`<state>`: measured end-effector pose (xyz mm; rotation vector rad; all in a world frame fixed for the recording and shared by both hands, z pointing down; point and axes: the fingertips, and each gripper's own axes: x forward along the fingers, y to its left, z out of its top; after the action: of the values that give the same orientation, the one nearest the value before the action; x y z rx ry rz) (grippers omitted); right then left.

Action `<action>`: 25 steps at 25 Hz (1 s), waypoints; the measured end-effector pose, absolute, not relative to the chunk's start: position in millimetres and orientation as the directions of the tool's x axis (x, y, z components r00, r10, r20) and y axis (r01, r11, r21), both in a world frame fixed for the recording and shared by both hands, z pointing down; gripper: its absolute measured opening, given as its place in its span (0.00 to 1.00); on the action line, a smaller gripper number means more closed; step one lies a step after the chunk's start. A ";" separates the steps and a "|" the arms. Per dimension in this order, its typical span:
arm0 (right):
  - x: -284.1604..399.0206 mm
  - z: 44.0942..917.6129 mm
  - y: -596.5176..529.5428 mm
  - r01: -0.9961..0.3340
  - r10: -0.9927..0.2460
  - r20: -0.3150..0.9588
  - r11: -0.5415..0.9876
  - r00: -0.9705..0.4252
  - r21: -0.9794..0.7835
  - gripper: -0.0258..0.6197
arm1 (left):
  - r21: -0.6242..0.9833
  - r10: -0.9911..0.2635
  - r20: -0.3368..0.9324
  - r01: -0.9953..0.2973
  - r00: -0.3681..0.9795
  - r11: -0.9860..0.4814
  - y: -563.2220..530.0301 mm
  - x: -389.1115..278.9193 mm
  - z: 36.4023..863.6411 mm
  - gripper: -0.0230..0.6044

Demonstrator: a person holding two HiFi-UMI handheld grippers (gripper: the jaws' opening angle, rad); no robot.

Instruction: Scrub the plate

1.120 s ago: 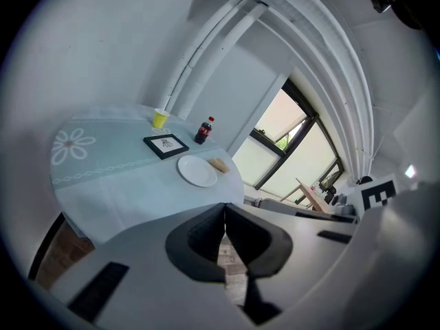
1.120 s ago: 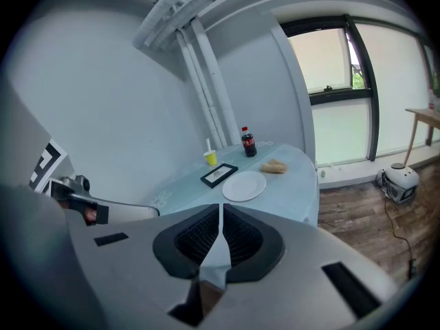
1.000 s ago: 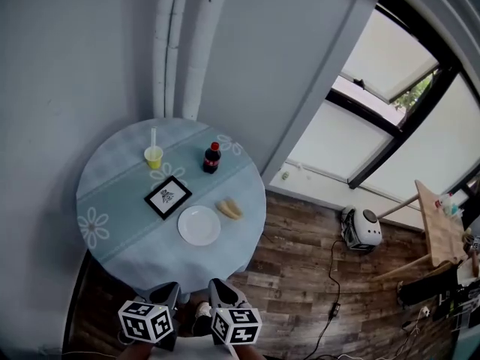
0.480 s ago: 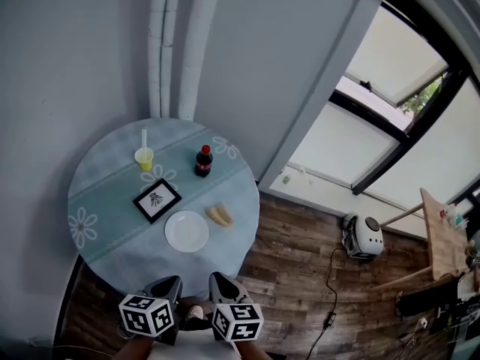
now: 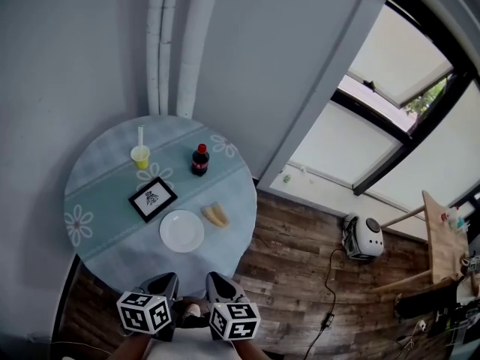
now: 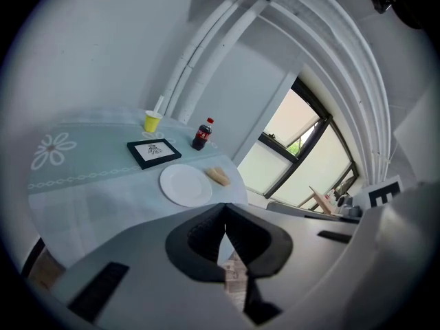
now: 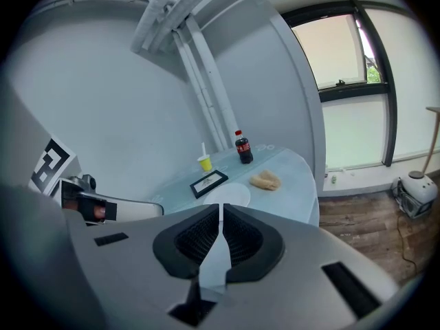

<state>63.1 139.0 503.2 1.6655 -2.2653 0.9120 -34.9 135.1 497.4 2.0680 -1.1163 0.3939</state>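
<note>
- Near the bottom edge of the head view, the left tool and right tool hang side by side, each with jaws pressed together on nothing, short of the tabletop.
- Ahead on it lies the white plate, flat, near the front edge, a tan sponge-like piece just beside it.
- Plate looks stiff, smooth, probably breakable and slippery; pinching its rim seems the safest hold.

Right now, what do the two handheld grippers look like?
Matching pair: the pale grey plastic left gripper and right gripper have black ribbed curved pads, dark rectangular slots in the body, and each carries a white cube with black square markers.
</note>
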 end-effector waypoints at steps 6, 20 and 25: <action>64.5 502.7 133.0 -0.921 -0.803 0.491 0.175 -0.338 -0.348 0.10 | 0.466 -0.585 0.574 -0.816 0.573 -0.342 127.4 -40.2 502.1 0.05; 62.5 506.7 107.7 -0.944 -0.801 0.535 0.106 -0.267 -0.313 0.10 | 0.509 -0.533 0.574 -0.781 0.622 -0.362 87.5 -46.9 509.3 0.05; 59.1 506.9 90.6 -0.951 -0.806 0.540 0.089 -0.243 -0.295 0.10 | 0.524 -0.520 0.576 -0.773 0.631 -0.358 70.2 -54.7 515.1 0.05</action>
<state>59.1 90.6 506.9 1.7630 -2.1274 0.8834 -54.7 70.2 515.1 2.0451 -1.0102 0.3983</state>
